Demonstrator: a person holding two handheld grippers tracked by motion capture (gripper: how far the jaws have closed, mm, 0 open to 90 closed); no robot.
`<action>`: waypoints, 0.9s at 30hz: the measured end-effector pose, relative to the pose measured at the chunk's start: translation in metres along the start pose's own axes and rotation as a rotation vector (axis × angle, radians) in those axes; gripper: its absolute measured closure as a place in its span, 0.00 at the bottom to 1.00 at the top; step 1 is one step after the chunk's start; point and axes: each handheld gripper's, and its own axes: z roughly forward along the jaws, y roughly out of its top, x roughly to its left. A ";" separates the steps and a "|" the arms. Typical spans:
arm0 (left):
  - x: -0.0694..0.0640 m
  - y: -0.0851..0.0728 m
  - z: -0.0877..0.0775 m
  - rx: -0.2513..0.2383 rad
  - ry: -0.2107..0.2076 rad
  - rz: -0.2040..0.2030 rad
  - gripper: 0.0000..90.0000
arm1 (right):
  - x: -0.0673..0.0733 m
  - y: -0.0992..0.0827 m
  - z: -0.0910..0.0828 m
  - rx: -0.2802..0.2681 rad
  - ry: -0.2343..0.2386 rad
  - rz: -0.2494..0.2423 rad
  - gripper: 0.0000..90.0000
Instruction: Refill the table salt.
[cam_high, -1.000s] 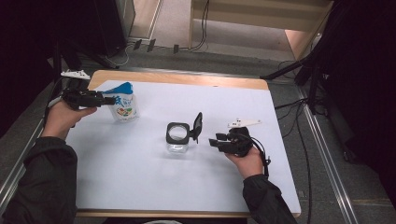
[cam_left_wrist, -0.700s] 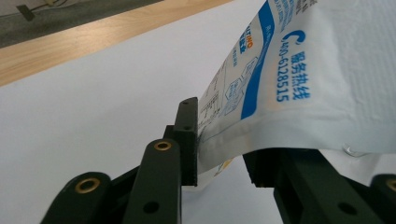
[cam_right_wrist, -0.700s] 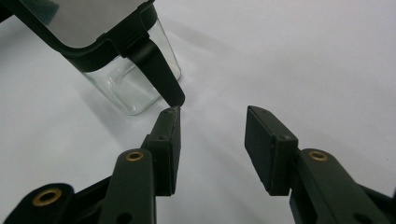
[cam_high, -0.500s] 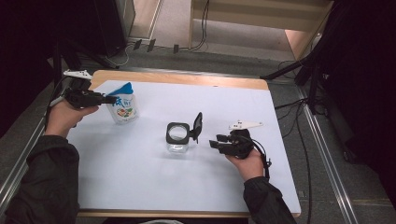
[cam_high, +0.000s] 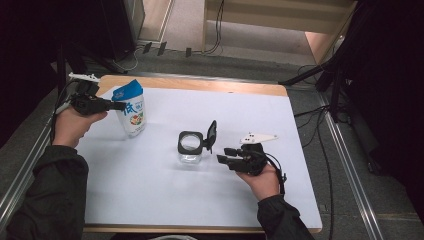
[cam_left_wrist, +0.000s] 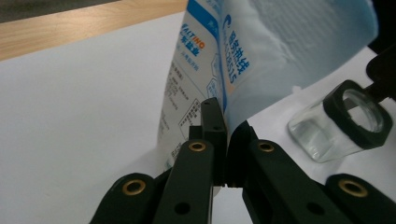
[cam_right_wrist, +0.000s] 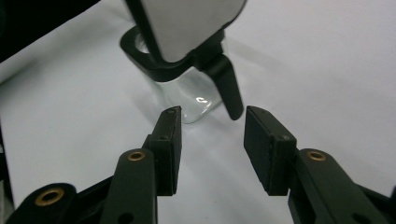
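The blue-and-white pouch (cam_high: 131, 109) stands upright near the far left corner of the bench (cam_high: 150, 200), on its white cover. The left hand-held gripper (cam_high: 120, 105) reaches it from the left, level with the pouch's upper part. In the left gripper view its jaws have just been closing and now pinch the side edge of the pouch (cam_left_wrist: 243, 65), the pads pressed on the thin film between them.

Near the middle of the bench, well apart from the pouch, sits a small clear glass jar (cam_high: 190, 149) with a black collar and its black flip lid (cam_high: 212, 135) standing open on the right side. The right hand-held gripper (cam_high: 221, 158) lies just right of the jar, pointing at it. In the right gripper view its jaws stand apart with nothing between them, the jar (cam_right_wrist: 187, 98) just ahead of the pads (cam_right_wrist: 268, 149) and untouched.
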 end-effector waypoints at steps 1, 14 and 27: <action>-0.001 0.001 -0.002 -0.008 -0.010 -0.011 1.00 | 0.003 -0.001 -0.001 -0.002 0.006 -0.002 0.65; -0.032 0.015 -0.016 -0.029 -0.020 0.030 1.00 | 0.056 -0.001 -0.001 -0.024 0.091 -0.096 0.71; -0.061 0.010 -0.024 -0.004 -0.026 0.064 1.00 | 0.090 0.014 0.031 -0.004 0.154 -0.141 0.73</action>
